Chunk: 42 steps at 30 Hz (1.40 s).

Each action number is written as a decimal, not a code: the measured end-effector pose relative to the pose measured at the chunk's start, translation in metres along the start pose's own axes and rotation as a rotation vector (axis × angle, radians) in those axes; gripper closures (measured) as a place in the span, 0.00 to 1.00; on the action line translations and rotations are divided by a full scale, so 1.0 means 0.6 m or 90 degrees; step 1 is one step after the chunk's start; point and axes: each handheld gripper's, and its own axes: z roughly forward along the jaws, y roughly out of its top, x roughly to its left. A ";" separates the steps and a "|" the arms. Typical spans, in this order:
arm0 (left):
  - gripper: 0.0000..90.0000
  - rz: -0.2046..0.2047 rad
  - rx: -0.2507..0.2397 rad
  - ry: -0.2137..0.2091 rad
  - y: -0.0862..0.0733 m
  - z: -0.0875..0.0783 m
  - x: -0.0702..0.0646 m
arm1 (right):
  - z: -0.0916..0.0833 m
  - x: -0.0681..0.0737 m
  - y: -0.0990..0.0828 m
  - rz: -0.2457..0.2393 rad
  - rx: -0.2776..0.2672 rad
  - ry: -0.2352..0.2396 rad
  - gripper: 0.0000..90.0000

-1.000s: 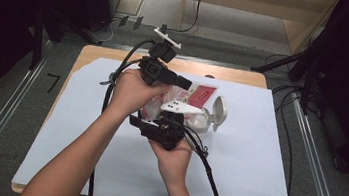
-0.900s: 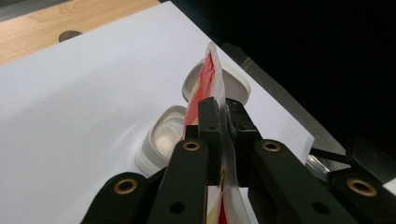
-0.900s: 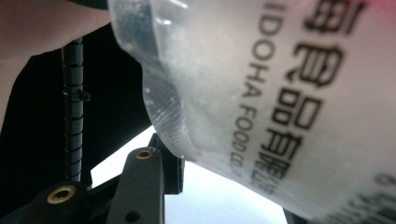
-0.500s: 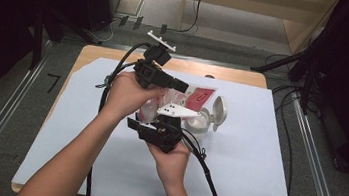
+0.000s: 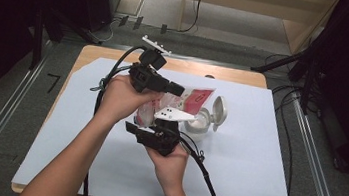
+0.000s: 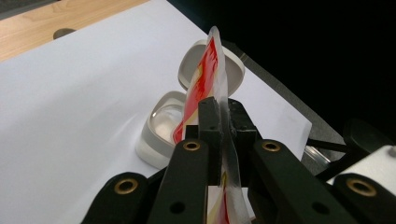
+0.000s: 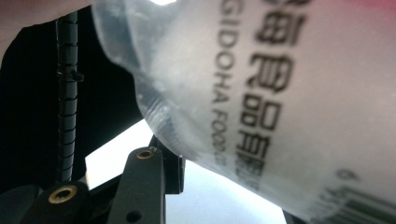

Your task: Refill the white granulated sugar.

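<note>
Plastic food pouch (image 5: 190, 99) held over open white container (image 5: 199, 125), both grippers on it.

Pouch (red/white print on one face, clear w/ black lettering on the other) hangs above the white sheet (image 5: 253, 178) covering the wooden table (image 5: 226, 72), mid-table, just left of the container's flipped-up hinged lid (image 5: 219, 111). In left gripper view the pouch (image 6: 210, 88) stands edge-on, its sealed edge clamped tight btwn the black jaws of the left gripper (image 6: 223, 122); container (image 6: 161, 128) sits right behind it, lid (image 6: 233, 70) tilted back. Right gripper (image 5: 158, 131) comes in from below, jaws partly apart w/ the pouch's lower part (image 7: 280, 93) btwn them; can't tell if the pads press on it. Cables (image 5: 206, 175) trail toward the near edge.
</note>
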 end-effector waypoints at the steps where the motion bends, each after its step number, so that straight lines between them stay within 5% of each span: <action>1: 0.98 0.002 0.001 -0.001 -0.003 -0.002 0.001 | 0.000 0.000 -0.001 0.000 0.000 0.003 0.70; 21: 0.98 -0.001 0.002 -0.017 -0.040 -0.015 0.013 | 0.014 0.006 -0.022 -0.035 0.057 -0.014 0.69; 42: 1.00 -0.013 0.037 -0.020 -0.070 -0.023 0.024 | 0.022 0.004 -0.049 -0.052 0.093 -0.008 0.68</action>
